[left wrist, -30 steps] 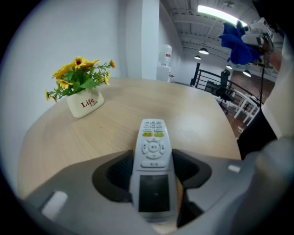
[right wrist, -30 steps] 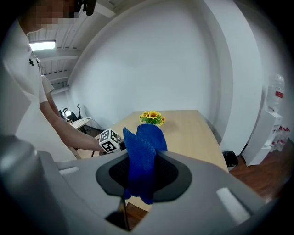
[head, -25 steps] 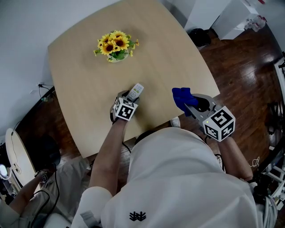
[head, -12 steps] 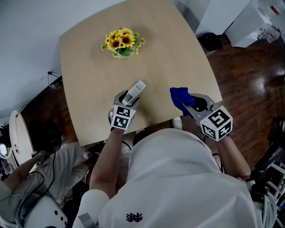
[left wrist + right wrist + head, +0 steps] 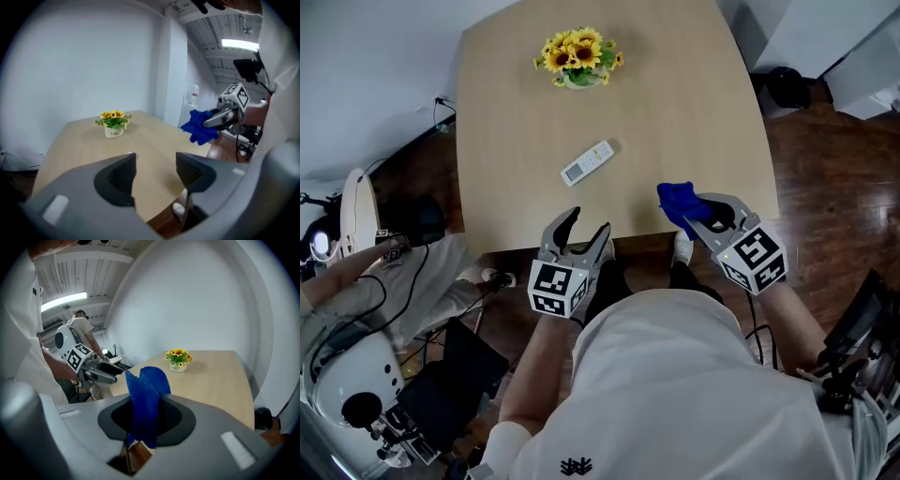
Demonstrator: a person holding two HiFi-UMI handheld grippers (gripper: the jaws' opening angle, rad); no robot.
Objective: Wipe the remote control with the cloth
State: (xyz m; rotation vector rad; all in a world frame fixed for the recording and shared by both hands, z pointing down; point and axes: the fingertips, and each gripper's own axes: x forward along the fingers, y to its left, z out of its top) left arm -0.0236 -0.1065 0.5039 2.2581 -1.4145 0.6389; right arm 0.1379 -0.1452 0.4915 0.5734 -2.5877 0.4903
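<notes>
The white remote control [image 5: 589,162] lies flat and alone on the light wooden table [image 5: 675,103], a little in from the near edge. My left gripper [image 5: 586,228] is open and empty at that near edge, short of the remote; in the left gripper view its jaws [image 5: 154,168] stand apart with only tabletop between them. My right gripper [image 5: 692,214] is shut on the blue cloth [image 5: 677,203] over the table's near right corner. The cloth [image 5: 145,399] bunches up out of the jaws in the right gripper view and also shows as a blue wad [image 5: 199,126] in the left gripper view.
A small pot of sunflowers [image 5: 578,54] stands at the far side of the table. Dark wood floor surrounds the table. Another person [image 5: 356,272] with equipment and cables sits at the left. A dark object [image 5: 787,86] lies on the floor at the right.
My left gripper let go of the remote and drew back to the table's near edge, now open. The remote stays on the table. The right gripper still holds the cloth.
</notes>
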